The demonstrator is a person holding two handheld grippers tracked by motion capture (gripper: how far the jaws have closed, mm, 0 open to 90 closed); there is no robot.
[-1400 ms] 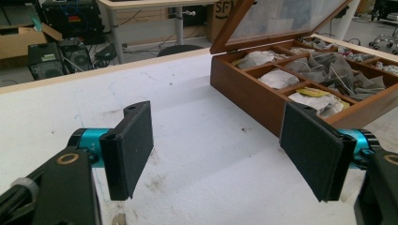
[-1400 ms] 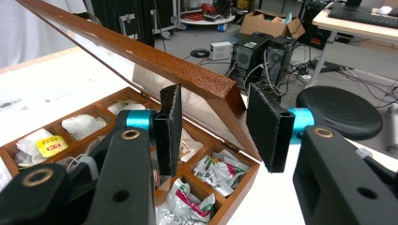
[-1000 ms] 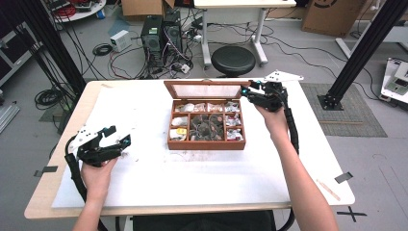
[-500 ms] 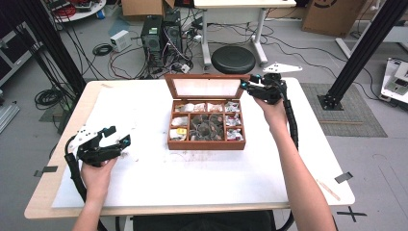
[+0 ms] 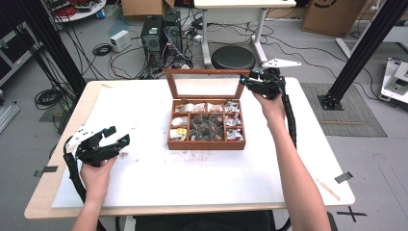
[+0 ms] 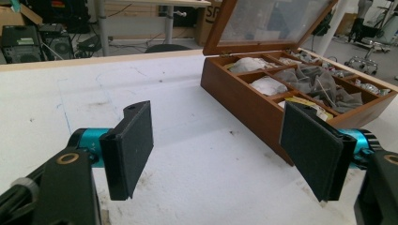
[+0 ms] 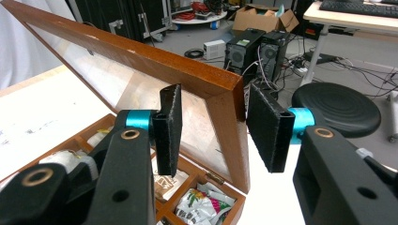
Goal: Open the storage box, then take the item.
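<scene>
Bright, even overhead light, soft shadows (high view slightly blurry).

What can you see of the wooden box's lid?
The lid is a reddish-brown wooden frame around a clear pane, hinged at the back edge of the wooden box. It stands open, tilted back slightly past upright. The right gripper straddles its upper corner, jaws on either side with gaps showing; contact cannot be told.

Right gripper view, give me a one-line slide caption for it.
Right tool, jaws open, straddles the corner of the wooden box's raised glass lid, sachets in the compartments below.
</scene>
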